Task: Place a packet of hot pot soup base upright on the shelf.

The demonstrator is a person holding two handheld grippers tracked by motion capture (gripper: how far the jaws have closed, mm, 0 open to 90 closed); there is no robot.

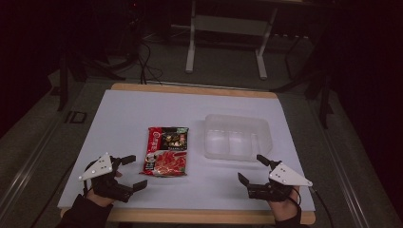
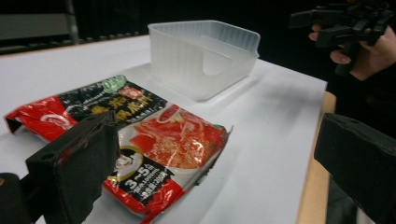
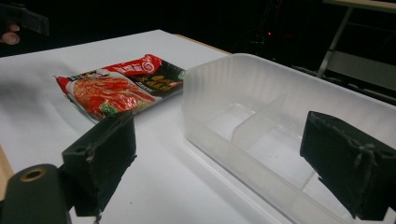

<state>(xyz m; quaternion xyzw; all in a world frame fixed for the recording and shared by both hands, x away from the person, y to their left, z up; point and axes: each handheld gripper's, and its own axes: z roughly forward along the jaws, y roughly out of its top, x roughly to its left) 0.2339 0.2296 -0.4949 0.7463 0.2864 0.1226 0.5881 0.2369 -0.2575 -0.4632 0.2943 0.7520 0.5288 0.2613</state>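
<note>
Seasoning packet [image 1: 166,151] lies flat on the white table [image 1: 119,118], just ahead of our left gripper [image 1: 134,172] and a little toward its inner side, so it sits ready for a grab from that hand. We hold both grippers low at the near edge with jaws spread wide and nothing between them, the right gripper [image 1: 251,169] aimed at the clear divided container [image 1: 237,135] just in front of it. We judge the container stands beside the packet to receive it.
</note>
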